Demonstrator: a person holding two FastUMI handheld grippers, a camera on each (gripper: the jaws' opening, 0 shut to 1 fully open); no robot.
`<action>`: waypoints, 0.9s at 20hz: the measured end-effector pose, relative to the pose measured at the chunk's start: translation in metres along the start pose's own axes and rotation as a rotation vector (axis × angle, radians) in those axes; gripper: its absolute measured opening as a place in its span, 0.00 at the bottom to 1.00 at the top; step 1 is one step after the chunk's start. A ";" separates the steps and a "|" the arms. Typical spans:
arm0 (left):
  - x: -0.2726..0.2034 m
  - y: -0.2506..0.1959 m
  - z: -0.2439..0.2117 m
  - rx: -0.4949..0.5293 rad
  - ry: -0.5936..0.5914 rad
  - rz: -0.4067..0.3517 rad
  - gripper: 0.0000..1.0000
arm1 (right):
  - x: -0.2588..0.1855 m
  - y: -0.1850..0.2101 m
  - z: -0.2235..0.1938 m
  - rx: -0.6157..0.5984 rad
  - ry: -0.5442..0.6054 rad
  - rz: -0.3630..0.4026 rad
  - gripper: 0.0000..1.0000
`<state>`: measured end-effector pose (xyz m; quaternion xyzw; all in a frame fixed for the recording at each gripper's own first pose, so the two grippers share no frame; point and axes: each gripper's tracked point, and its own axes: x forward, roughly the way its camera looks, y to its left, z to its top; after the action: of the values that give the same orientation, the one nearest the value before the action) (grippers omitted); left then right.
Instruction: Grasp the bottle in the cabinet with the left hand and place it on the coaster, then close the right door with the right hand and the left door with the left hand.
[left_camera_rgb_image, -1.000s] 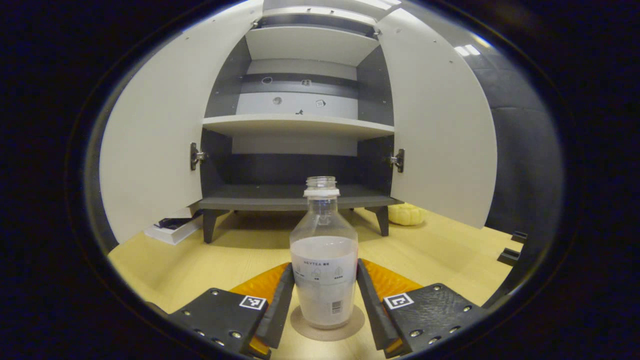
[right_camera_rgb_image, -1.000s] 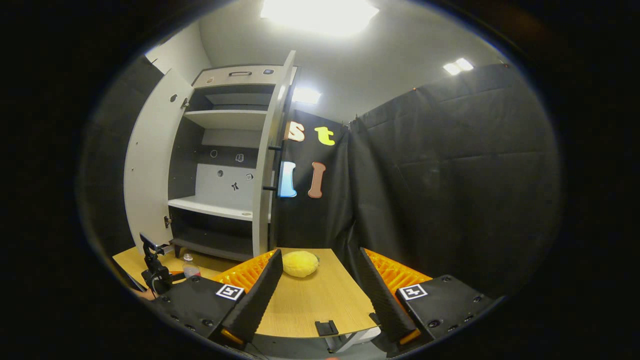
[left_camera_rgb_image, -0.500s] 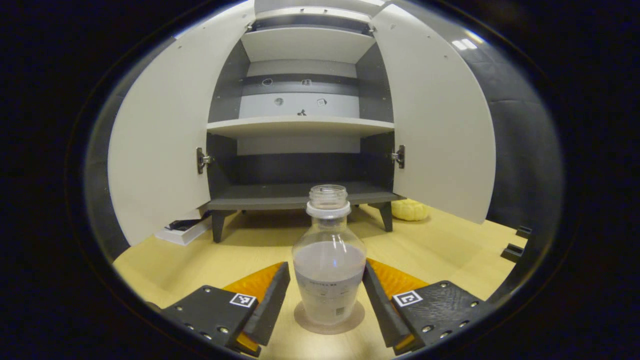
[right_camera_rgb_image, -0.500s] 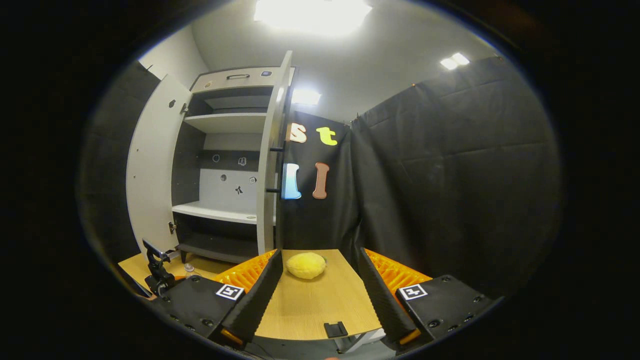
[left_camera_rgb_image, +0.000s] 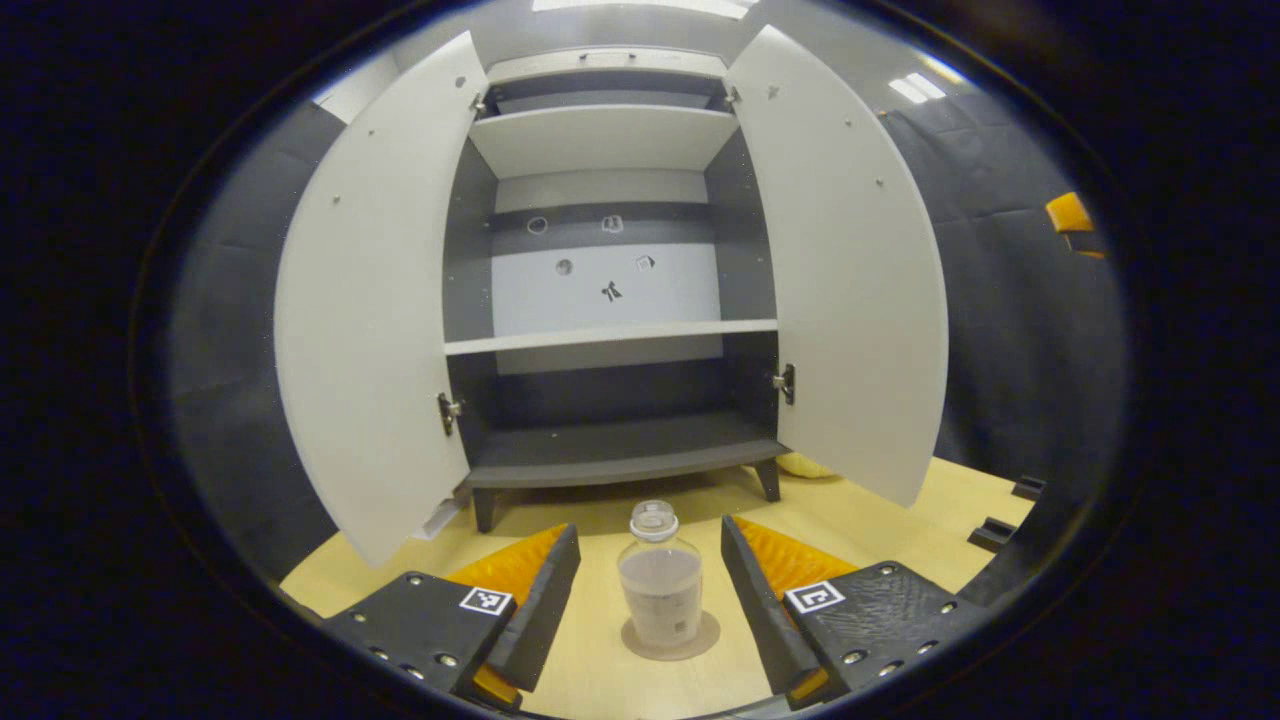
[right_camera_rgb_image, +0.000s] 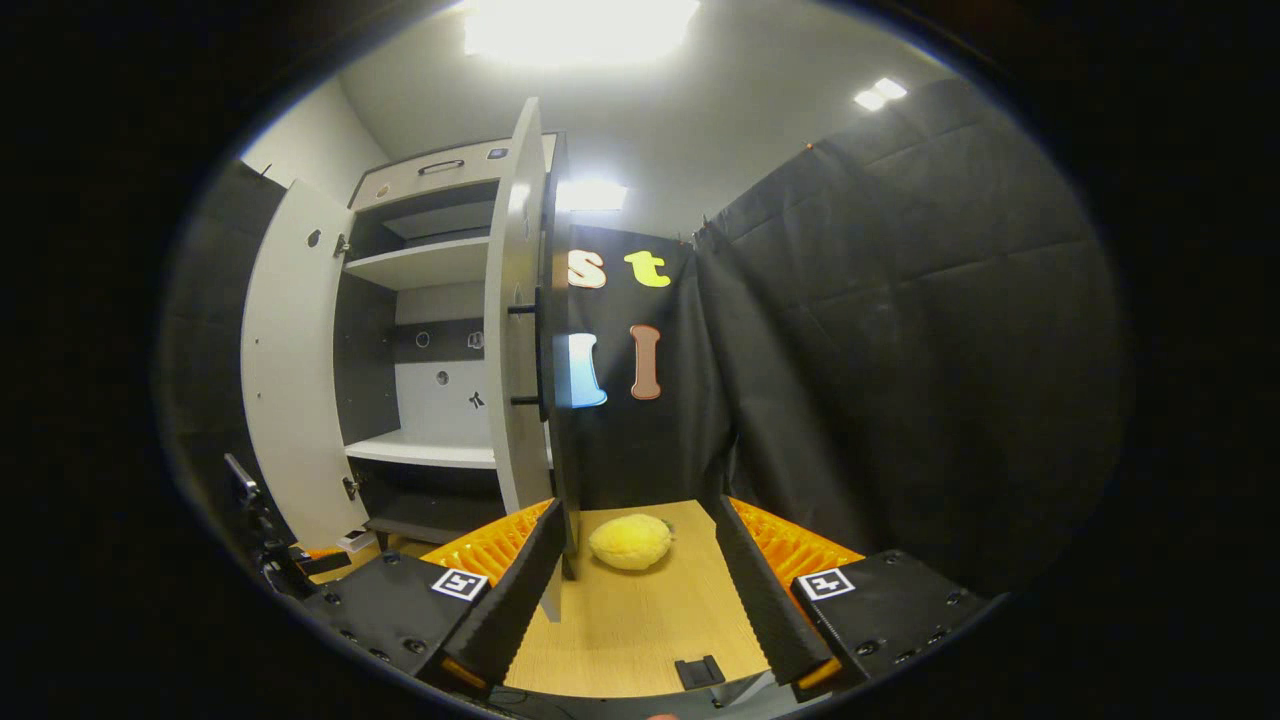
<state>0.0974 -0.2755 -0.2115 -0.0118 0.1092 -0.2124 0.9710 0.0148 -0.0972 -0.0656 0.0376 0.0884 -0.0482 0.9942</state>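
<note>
Around us hang the booth's black cloth walls, and the pale wooden worktop (left_camera_rgb_image: 880, 520) carries a grey cabinet (left_camera_rgb_image: 610, 290) with both doors swung open. In the left gripper view we see the bottle (left_camera_rgb_image: 659, 578) standing upright on the round coaster (left_camera_rgb_image: 702, 640), in front of the cabinet. Our left claw (left_camera_rgb_image: 650, 600) is spread wide, its fingers either side of the bottle and clear of it. In the right gripper view our right claw (right_camera_rgb_image: 630, 590) is also wide and holds nothing, just before the right door (right_camera_rgb_image: 512, 330) seen edge-on, with a yellow lump (right_camera_rgb_image: 630, 541) on the worktop beyond.
</note>
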 end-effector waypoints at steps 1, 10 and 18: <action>-0.010 0.009 0.015 0.006 -0.018 0.024 0.83 | 0.009 0.000 0.001 0.005 -0.003 0.000 0.96; -0.088 0.132 0.125 -0.053 -0.146 0.237 0.83 | 0.088 -0.015 0.026 0.025 -0.052 -0.113 0.97; -0.112 0.236 0.168 -0.074 -0.209 0.394 0.83 | 0.128 0.004 0.063 0.013 -0.110 -0.254 0.98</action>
<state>0.1313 -0.0178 -0.0405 -0.0477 0.0157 -0.0120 0.9987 0.1512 -0.1096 -0.0266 0.0299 0.0373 -0.1762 0.9832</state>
